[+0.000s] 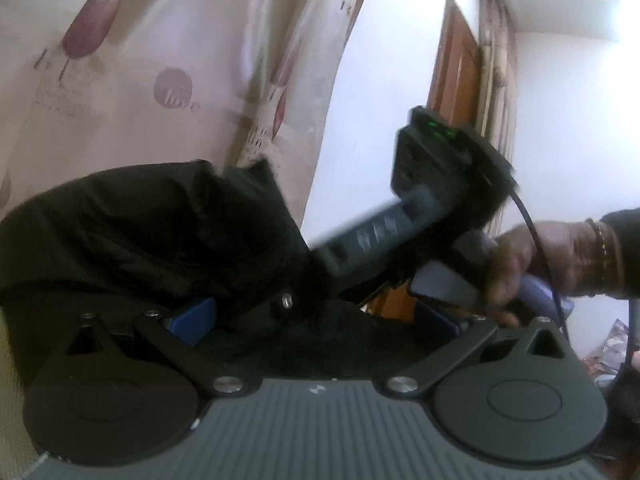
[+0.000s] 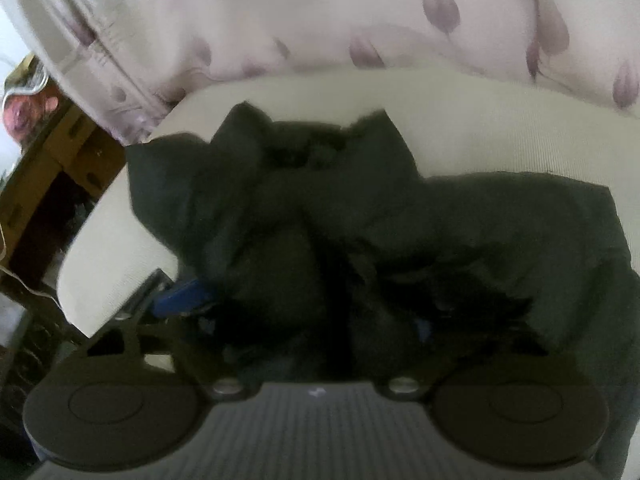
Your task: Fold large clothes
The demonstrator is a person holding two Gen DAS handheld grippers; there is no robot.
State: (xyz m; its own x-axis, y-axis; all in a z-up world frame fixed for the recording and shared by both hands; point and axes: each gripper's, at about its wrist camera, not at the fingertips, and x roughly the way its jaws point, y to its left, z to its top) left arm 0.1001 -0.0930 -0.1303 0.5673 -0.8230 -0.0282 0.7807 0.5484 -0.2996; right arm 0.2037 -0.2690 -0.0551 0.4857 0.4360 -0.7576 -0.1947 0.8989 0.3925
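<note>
Black garment [image 2: 304, 216] bunched in loose folds at the near edge of the pale cushion [image 2: 480, 128], collar toward the far edge; no clean fold yet, most of the work left. Left gripper [image 1: 316, 316]: jaws spread wide, cloth draped between them, grip uncertain. Right gripper [image 2: 308, 308]: fingertips buried in cloth, cannot tell. Right hand [image 1: 536, 256] held level, wrist straight.

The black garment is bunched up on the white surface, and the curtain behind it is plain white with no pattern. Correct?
Not quite. The curtain is pale pink with purple leaf prints, as the right wrist view shows. The rest holds: the black garment lies bunched on the white surface.
</note>
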